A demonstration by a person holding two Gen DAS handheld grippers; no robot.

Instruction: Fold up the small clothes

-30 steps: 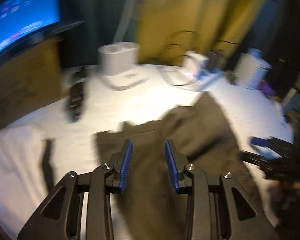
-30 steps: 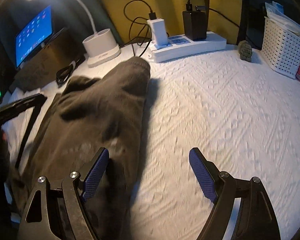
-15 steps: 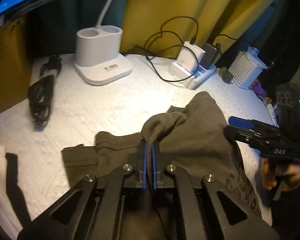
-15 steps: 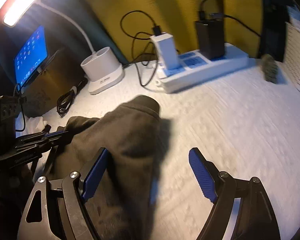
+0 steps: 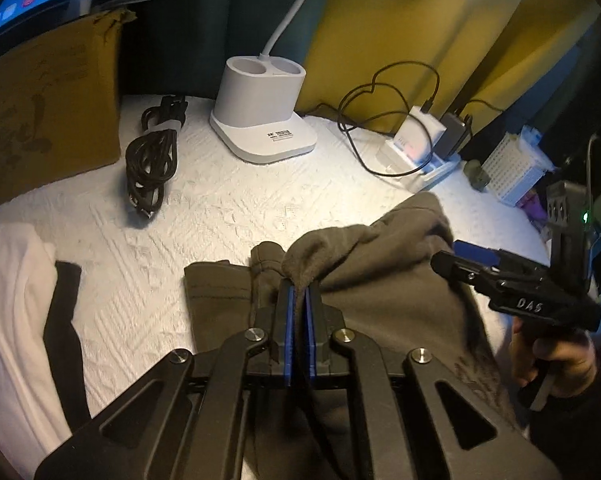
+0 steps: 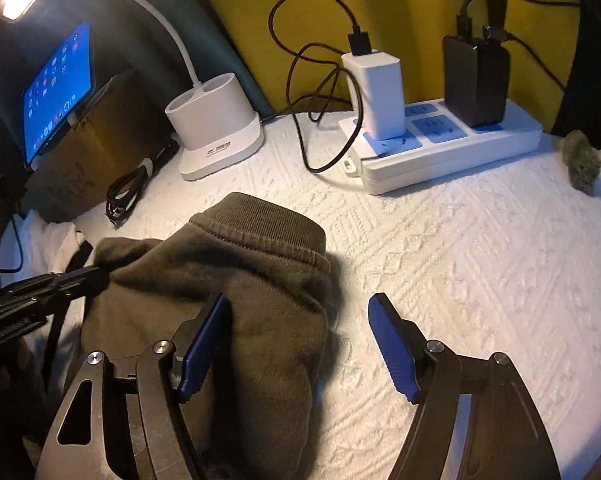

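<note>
Garment [image 5: 380, 304]: dark olive, bunched on white quilted cover [image 5: 228, 208] | left gripper [image 5: 299, 312] clamped on 1 raised fold; right gripper [image 6: 300, 344] wide apart, empty, 1 finger over the cloth | step: carry fold across, keep pinch firm, lay flat | pose: both low, pointing toward lamp base [image 5: 262, 116].

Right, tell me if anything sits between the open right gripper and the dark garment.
Nothing visible does. The right gripper hangs open right at the dark garment, one blue pad over the cloth, the other over bare white cover. The left gripper is shut on a raised fold of it.
</note>
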